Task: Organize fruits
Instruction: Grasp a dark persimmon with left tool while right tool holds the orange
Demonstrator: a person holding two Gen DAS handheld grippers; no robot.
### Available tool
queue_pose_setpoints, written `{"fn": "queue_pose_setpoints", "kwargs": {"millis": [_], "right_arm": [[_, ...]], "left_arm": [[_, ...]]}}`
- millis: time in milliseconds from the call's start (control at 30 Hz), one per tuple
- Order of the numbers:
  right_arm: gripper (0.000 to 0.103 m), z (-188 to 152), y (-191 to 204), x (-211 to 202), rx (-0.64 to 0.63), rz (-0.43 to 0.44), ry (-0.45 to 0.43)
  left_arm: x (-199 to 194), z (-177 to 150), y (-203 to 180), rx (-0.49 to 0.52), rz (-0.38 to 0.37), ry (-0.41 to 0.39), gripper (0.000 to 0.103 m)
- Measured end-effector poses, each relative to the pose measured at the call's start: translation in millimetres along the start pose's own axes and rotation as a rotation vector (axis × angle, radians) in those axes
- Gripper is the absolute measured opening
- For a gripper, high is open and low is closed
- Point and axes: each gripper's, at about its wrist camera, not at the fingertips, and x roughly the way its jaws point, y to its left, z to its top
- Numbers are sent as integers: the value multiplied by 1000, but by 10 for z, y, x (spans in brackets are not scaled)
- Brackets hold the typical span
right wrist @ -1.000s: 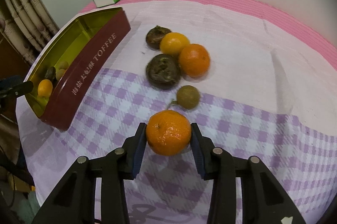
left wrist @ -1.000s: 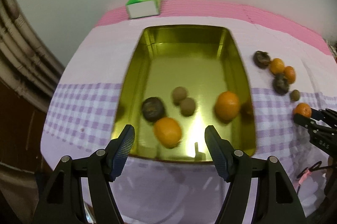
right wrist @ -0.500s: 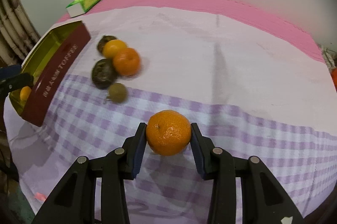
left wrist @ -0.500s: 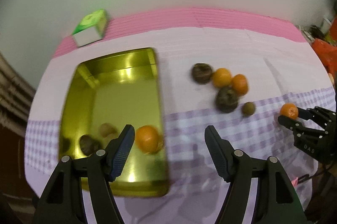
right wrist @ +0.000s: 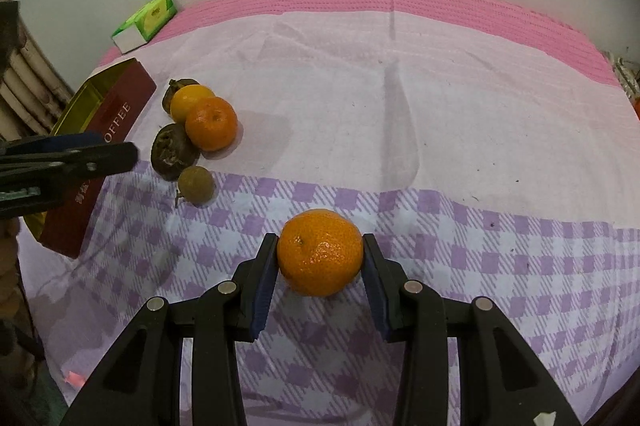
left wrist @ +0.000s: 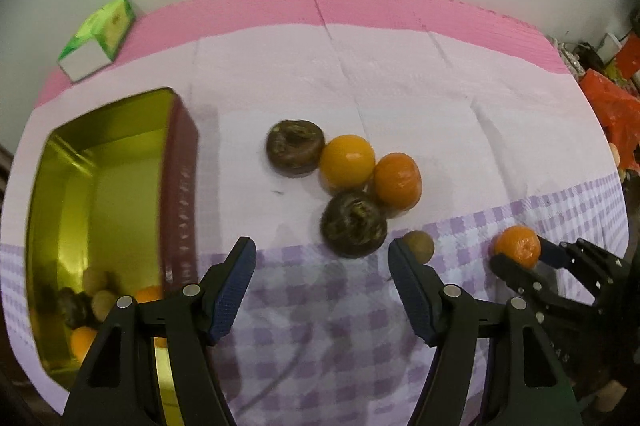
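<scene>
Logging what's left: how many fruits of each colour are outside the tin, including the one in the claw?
Orange tangerines: 2, one in the right claw
Yellow-orange round citrus: 1
Dark brown wrinkled fruits: 2
Small tan round fruit: 1
Total: 6

The right gripper (right wrist: 320, 258) is closed, both blue-padded fingers (right wrist: 264, 286) pressed flat against the sides of what it holds, and it is carried low at the near right. The left gripper (left wrist: 322, 290) sits at the near left, its jaws spread wide apart with nothing between them, pointing forward toward the far side.
</scene>
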Motion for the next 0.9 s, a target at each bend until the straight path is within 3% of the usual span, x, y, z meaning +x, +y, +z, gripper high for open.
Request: {"fn": "queue_pose_setpoints", "kwargs": {"millis": [367, 900], "right_arm": [[38, 23, -68, 9, 19, 21, 1], [38, 39, -83, 13, 27, 30, 2]], "left_arm": [[282, 131, -47, -31, -44, 48, 56], [389, 106, -124, -13, -86, 44, 45]]}}
